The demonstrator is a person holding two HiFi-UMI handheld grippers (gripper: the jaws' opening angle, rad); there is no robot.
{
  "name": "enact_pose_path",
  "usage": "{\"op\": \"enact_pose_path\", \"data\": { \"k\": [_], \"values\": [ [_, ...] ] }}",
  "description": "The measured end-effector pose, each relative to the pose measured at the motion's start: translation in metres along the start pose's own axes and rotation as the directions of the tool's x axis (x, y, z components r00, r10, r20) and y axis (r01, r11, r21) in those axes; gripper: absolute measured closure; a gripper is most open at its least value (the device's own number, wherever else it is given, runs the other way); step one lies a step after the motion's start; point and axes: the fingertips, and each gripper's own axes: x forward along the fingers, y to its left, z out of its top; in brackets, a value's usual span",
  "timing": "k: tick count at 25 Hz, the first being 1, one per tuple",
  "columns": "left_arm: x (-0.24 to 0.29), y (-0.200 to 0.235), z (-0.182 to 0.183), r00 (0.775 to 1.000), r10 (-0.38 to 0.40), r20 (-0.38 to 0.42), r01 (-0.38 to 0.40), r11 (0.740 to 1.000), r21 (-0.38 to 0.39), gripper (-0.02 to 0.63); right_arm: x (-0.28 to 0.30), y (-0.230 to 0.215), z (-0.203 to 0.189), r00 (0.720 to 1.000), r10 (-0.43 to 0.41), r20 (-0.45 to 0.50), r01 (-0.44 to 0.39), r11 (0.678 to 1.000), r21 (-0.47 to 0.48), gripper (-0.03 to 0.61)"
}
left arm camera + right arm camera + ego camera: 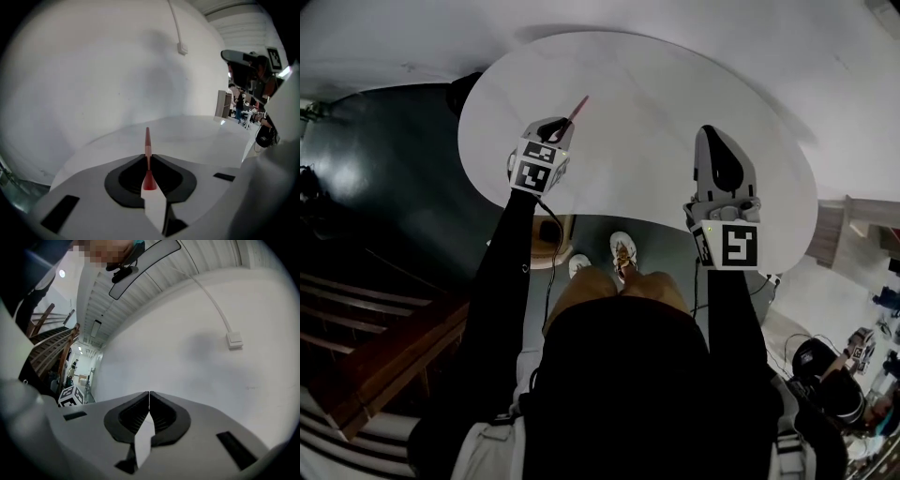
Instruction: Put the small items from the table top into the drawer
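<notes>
A thin red pen [578, 110] sticks out past the tips of my left gripper [555, 125], which is shut on it above the left part of the round white table [675, 103]. In the left gripper view the red pen [147, 143] is pinched between the jaws of the left gripper [148, 161] and points out over the table top [206, 140]. My right gripper [712, 139] hovers over the table's right side with its jaws closed and nothing between them; the right gripper [149, 397] faces a white wall. No drawer is in view.
The table stands against a white wall with a cable and a small box [182, 48]. Wooden stairs [366, 328] lie at the lower left. My shoes [622, 251] and the table's round foot [551, 242] show below the near edge. Equipment [825, 366] is at the lower right.
</notes>
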Motion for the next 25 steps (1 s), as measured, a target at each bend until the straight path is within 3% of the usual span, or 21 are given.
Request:
{"op": "enact_pose_path", "data": {
  "k": [3, 7, 9, 12, 14, 19, 25],
  "values": [
    [-0.044, -0.011, 0.043, 0.989, 0.054, 0.141, -0.054, 0.999, 0.003, 0.56, 0.006, 0.007, 0.01, 0.999, 0.03, 0.039, -0.031, 0.999, 0.01, 0.551],
    [-0.106, -0.03, 0.094, 0.938, 0.128, 0.323, -0.132, 0.991, -0.01, 0.56, 0.017, 0.019, 0.022, 0.993, 0.084, 0.087, -0.086, 0.996, 0.019, 0.551],
    [-0.143, -0.034, 0.113, 0.888, 0.185, 0.421, -0.19, 0.981, -0.031, 0.56, 0.023, 0.029, 0.029, 0.988, 0.111, 0.108, -0.114, 0.993, 0.021, 0.551],
    [-0.197, -0.035, 0.133, 0.786, 0.29, 0.546, -0.293, 0.952, -0.085, 0.561, 0.031, 0.044, 0.039, 0.979, 0.15, 0.137, -0.154, 0.988, 0.02, 0.551],
    [-0.212, -0.037, 0.135, 0.757, 0.317, 0.571, -0.313, 0.944, -0.109, 0.56, 0.036, 0.052, 0.042, 0.974, 0.175, 0.145, -0.18, 0.983, 0.025, 0.551],
    [-0.231, -0.033, 0.122, 0.74, 0.376, 0.557, -0.358, 0.922, -0.146, 0.56, 0.045, 0.076, 0.042, 0.956, 0.248, 0.156, -0.256, 0.966, 0.034, 0.551],
    [-0.271, -0.01, 0.09, 0.703, 0.51, 0.496, -0.472, 0.856, -0.211, 0.56, 0.064, 0.124, 0.045, 0.911, 0.377, 0.169, -0.389, 0.92, 0.044, 0.551]
  ]
}}
